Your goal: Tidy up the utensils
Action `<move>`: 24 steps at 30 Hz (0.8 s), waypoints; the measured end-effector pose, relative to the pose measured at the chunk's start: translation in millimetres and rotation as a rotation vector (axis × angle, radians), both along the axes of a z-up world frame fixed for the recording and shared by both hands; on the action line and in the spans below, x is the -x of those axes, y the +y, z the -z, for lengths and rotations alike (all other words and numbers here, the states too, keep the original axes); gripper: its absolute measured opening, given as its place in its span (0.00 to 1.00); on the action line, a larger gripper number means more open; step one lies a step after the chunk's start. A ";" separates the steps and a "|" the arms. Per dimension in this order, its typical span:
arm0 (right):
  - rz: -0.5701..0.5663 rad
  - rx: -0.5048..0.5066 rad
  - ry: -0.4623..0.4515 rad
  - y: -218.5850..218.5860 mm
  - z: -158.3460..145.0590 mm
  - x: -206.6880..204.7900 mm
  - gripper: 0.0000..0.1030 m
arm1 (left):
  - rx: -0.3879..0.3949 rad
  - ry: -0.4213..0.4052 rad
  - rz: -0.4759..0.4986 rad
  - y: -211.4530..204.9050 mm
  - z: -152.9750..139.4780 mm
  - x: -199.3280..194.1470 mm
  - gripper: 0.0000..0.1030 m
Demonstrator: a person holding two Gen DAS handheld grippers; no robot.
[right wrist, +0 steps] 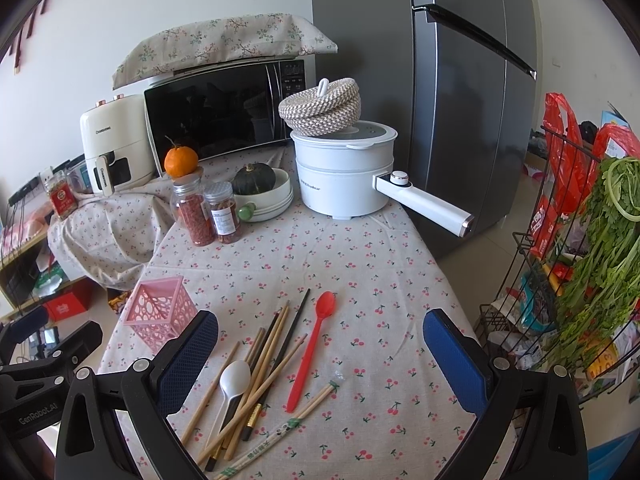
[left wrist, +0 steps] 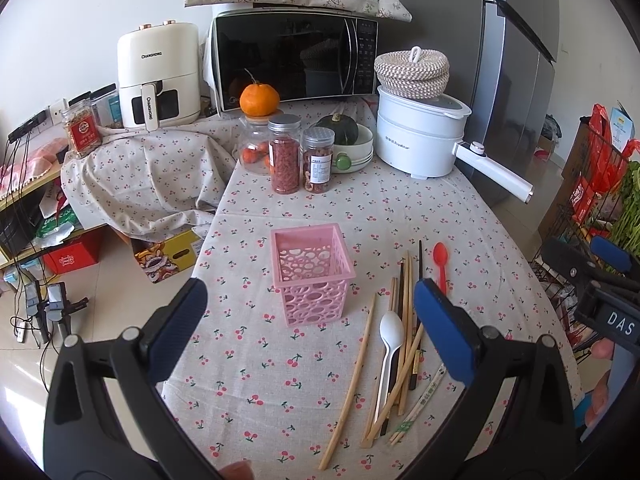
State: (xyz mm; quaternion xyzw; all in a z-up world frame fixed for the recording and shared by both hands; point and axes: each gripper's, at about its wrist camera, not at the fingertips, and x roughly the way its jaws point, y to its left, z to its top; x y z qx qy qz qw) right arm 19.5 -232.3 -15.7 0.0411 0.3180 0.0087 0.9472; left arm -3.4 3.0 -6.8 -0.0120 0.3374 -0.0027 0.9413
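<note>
A pink perforated basket (left wrist: 313, 273) stands empty on the cherry-print tablecloth; it also shows in the right wrist view (right wrist: 160, 312). To its right lie several wooden and black chopsticks (left wrist: 404, 340), a white plastic spoon (left wrist: 390, 344) and a red plastic spoon (left wrist: 441, 264). In the right wrist view the chopsticks (right wrist: 268, 364), white spoon (right wrist: 234, 384), red spoon (right wrist: 314, 340) and a paper-wrapped pair (right wrist: 280, 432) lie just ahead. My left gripper (left wrist: 310, 332) is open and empty above the basket. My right gripper (right wrist: 320, 364) is open and empty above the utensils.
Two jars (left wrist: 300, 160), a bowl with a squash (left wrist: 348, 140) and a white electric pot (left wrist: 420, 136) stand at the back of the table. A microwave (left wrist: 292, 60) and an air fryer (left wrist: 160, 76) stand behind. A wire rack with greens (right wrist: 592, 248) stands at the right, a fridge (right wrist: 460, 80) beyond.
</note>
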 end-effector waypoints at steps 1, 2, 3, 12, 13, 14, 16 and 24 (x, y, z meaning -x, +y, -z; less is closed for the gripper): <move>0.000 0.000 0.000 0.0 -0.2 -0.2 1.00 | 0.000 0.001 0.001 -0.5 0.1 -0.1 0.99; 0.000 0.000 0.000 0.0 0.0 -0.2 1.00 | 0.000 0.001 0.001 0.1 0.4 0.2 0.99; 0.000 0.000 0.000 0.1 0.0 -0.1 1.00 | -0.001 0.001 0.001 0.4 0.5 0.6 0.99; 0.001 0.000 0.002 -0.1 1.2 0.1 1.00 | -0.010 0.008 0.007 -2.2 1.8 -0.8 0.99; 0.001 -0.001 0.001 -0.2 0.4 -0.6 1.00 | -0.011 0.010 0.008 -3.9 1.9 -1.3 0.99; 0.000 0.000 0.001 -0.2 0.2 -0.8 1.00 | -0.011 0.011 0.011 -4.6 1.9 -1.5 0.99; 0.000 0.000 0.002 -0.2 -0.1 -1.1 1.00 | -0.005 0.010 0.018 -5.5 1.8 -1.6 0.99; -0.001 -0.019 0.054 -18.2 7.1 -12.9 1.00 | -0.043 0.066 0.127 -24.2 0.1 -14.5 0.99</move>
